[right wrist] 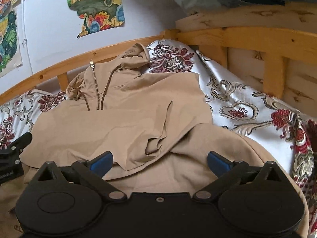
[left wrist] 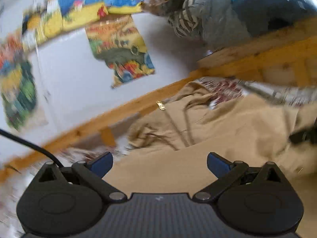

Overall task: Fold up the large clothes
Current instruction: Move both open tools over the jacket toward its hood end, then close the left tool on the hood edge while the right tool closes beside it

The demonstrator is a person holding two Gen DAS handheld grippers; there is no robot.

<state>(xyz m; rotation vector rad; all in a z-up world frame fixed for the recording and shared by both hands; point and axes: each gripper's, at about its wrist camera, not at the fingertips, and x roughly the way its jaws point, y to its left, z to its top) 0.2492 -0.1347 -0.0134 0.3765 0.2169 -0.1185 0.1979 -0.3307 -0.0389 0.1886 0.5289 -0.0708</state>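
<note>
Currently a tan hooded jacket (right wrist: 126,107) is lying spread over the patterned bedspread (right wrist: 247,107) of a wooden-framed bed (right wrist: 247,37), its zip and drawcords pointing toward the wall and one part folded across its middle. Both grippers are hanging above the fabric: the right gripper (right wrist: 160,162) is showing its jaws spread wide with nothing between them, and the left gripper (left wrist: 160,162) is likewise holding its jaws wide apart and empty. Colourful posters (right wrist: 95,6) are hanging on the white wall.
</note>
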